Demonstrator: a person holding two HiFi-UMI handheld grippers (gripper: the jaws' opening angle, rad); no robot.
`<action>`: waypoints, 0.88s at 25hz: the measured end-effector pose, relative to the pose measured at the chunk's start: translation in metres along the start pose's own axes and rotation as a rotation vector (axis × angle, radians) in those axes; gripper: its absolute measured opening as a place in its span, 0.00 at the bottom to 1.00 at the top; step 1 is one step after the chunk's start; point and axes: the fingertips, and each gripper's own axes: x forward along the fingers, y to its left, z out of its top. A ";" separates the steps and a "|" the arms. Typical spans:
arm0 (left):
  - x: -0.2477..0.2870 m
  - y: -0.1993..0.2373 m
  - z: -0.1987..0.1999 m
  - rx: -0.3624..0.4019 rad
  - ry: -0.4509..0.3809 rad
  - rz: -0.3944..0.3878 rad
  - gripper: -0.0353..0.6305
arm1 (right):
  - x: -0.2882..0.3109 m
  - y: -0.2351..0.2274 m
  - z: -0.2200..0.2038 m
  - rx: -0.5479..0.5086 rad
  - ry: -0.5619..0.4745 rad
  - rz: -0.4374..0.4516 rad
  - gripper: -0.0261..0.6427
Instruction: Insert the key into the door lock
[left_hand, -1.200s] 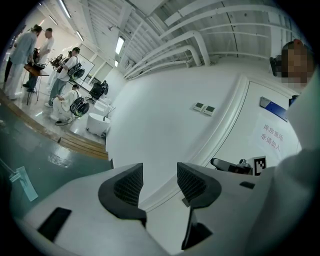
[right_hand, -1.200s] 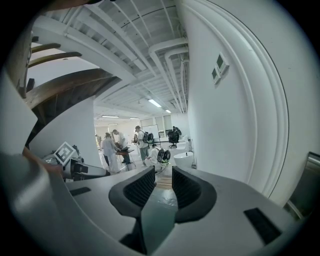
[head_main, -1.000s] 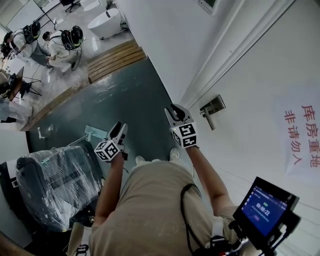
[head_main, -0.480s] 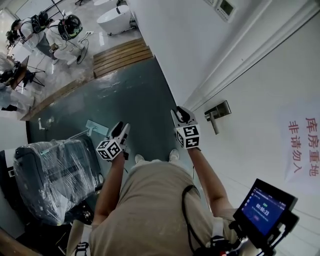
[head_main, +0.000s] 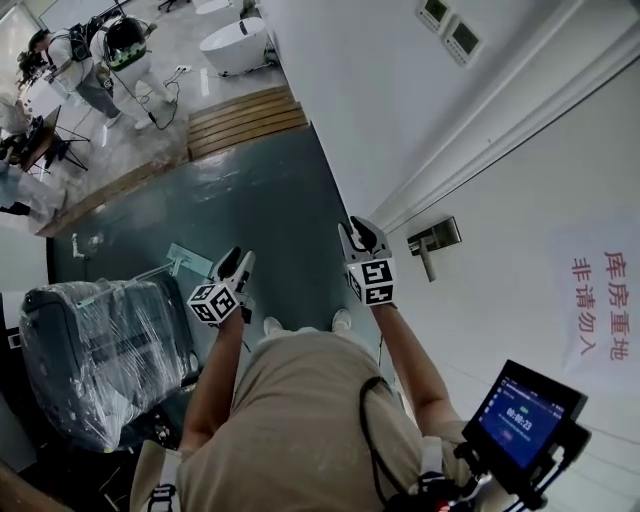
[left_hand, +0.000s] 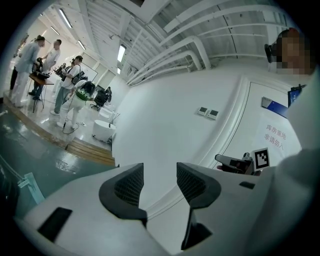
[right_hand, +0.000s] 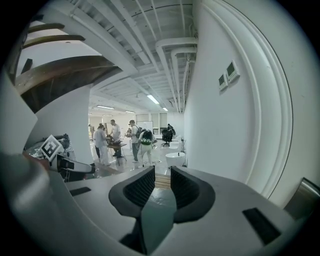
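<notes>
Since the door handle with its lock sits just right of the right gripper, that one is nearer, left gripper well off; both part-open, holding nothing; no key visible in any view.

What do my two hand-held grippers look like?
The left hand-held gripper and right hand-held gripper have white plastic bodies, each bearing a cube of black-and-white square markers. Their pads are dark and ribbed. The person wears a beige top.
</notes>
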 end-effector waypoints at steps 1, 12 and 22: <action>0.000 0.001 0.001 -0.001 0.000 0.000 0.39 | 0.000 0.000 0.001 0.007 -0.007 -0.001 0.18; 0.001 0.001 -0.001 -0.015 0.011 -0.004 0.36 | -0.004 -0.002 -0.003 0.042 -0.027 0.012 0.18; 0.013 -0.009 0.002 -0.016 0.029 -0.042 0.36 | -0.006 -0.004 -0.002 0.045 -0.061 0.043 0.18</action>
